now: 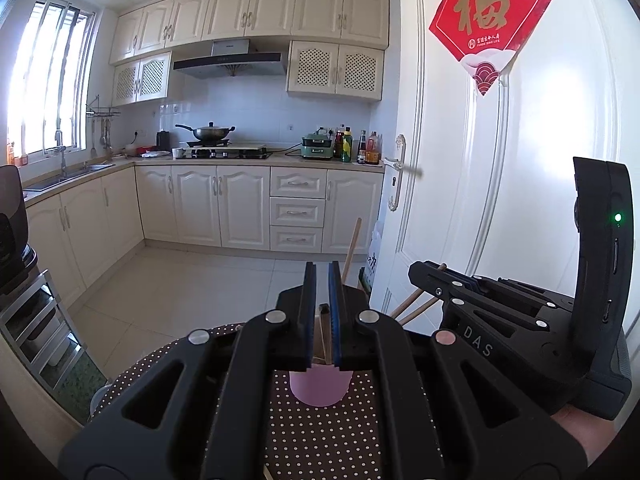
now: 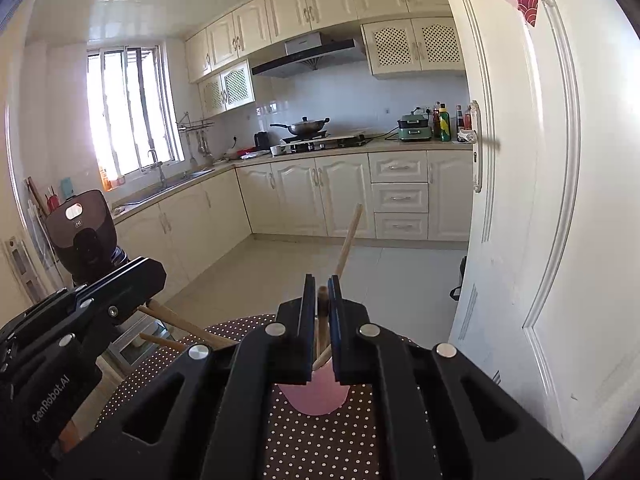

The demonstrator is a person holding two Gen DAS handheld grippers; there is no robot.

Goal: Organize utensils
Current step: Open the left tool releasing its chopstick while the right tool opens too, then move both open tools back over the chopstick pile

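Here, pink cup (image 2: 314, 398) below right tongs (image 2: 323, 320), chopsticks (image 2: 322, 304) between.

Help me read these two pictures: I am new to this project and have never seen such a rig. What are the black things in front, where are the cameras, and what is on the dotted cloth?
There is no robot arm here. A person holds a two-finger gripper in each hand, and each gripper carries a fisheye camera that looks forward along its fingers. One picture comes from the left gripper, the other from the right gripper; each also shows the other gripper at its side. Below them is a table with a brown dotted cloth, and on it stands a pink cup holding wooden utensils. Both grippers' jaws are nearly closed above the cup. The right one has a dark-tipped stick between its fingers, though I cannot tell if it is clamped. Behind is a kitchen.
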